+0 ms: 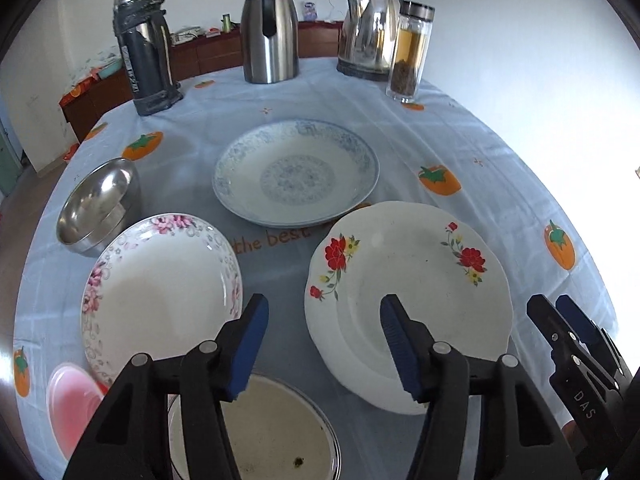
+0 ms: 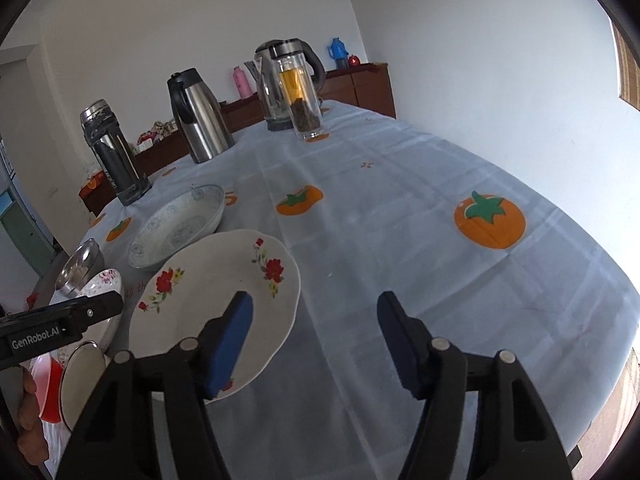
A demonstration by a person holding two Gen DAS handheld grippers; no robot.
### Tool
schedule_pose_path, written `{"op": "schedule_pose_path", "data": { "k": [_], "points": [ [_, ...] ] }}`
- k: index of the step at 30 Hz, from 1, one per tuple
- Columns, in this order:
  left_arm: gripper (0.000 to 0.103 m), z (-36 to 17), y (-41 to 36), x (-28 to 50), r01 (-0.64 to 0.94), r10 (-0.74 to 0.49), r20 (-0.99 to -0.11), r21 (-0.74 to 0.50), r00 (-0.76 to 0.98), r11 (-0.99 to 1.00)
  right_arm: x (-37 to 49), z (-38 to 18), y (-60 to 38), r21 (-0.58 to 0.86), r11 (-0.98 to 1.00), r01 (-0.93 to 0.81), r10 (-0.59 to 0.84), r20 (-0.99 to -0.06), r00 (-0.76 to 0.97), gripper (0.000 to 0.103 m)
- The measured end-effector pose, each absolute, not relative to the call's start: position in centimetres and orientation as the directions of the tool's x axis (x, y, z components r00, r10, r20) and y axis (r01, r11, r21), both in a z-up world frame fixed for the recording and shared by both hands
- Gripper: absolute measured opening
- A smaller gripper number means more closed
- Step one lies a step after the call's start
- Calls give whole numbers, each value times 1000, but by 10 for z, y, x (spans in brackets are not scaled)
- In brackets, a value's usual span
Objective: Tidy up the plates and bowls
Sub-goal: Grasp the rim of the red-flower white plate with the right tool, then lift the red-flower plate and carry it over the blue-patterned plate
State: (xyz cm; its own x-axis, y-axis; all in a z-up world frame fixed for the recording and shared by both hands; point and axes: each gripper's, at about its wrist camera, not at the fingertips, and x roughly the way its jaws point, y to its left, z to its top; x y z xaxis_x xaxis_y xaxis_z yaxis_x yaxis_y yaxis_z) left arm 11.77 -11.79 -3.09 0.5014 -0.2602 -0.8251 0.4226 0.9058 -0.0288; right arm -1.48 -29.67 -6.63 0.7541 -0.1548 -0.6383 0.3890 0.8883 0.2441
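White ceramic red-flowered plate [image 1: 408, 300] lies on the surface [image 1: 460, 152] between our left gripper [image 1: 324, 344] and right gripper [image 2: 314, 336] (both fingers spread, holding nothing). We judge a shallow rim pinch could slip, chipping the blue-patterned plate [image 1: 296, 172] beside it.

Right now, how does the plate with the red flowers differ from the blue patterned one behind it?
The red-flower plate has a wavy, scalloped rim; the blue-patterned plate has a smooth round one. The first carries scattered red sprays on plain white, the second a blue band plus a centre medallion. The red-flower plate lies nearer both grippers. Both sit empty on the tablecloth.
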Motion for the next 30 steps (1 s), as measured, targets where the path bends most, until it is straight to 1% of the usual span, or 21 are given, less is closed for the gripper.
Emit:
{"op": "schedule_pose_path", "data": {
  "k": [4,5,6,7,8,9,11,14,19,22,25,27,29,30],
  "points": [
    [61,-35,-125,130,437,-263,-845,-39,465,899,-3,-75,-306,294,882,368,-89,-663,744,65],
    [60,-37,-127,134,435,-254,-850,-32,461,900,0,-78,-308,309,880,361,-70,-668,741,59],
    [53,-38,-128,137,435,-243,-855,-23,459,900,3,-81,-309,317,877,361,-59,-675,735,52],
    [41,-41,-130,140,440,-236,-860,-15,452,898,5,-84,-310,325,874,361,-48,-681,730,51],
    [36,-44,-131,145,446,-235,-872,-21,430,895,6,-87,-312,337,871,358,-36,-683,729,48],
    [31,-49,-132,149,449,-242,-881,-38,407,893,8,-88,-313,348,868,355,-24,-684,729,42],
    [30,-53,-130,155,445,-252,-892,-65,375,893,10,-91,-315,363,866,343,-2,-684,729,37],
    [30,-58,-129,162,430,-242,-898,-67,368,900,15,-94,-316,378,864,333,22,-689,725,37],
    [30,-66,-129,169,416,-256,-910,-105,327,903,23,-100,-315,394,861,322,54,-700,712,37],
    [30,-72,-135,169,425,-237,-915,-82,325,901,23,-103,-317,423,849,316,78,-693,717,35],
    [30,-75,-134,171,426,-236,-920,-86,314,901,25,-104,-316,430,851,301,94,-690,718,30],
    [30,-76,-132,172,418,-248,-921,-106,300,902,27,-106,-315,454,845,284,126,-684,718,23],
    [30,-76,-132,173,417,-250,-920,-109,301,902,30,-110,-313,472,840,267,155,-681,716,19],
    [30,-76,-132,172,417,-249,-920,-107,302,902,31,-109,-311,464,845,265,147,-679,719,18]
  ]
}}
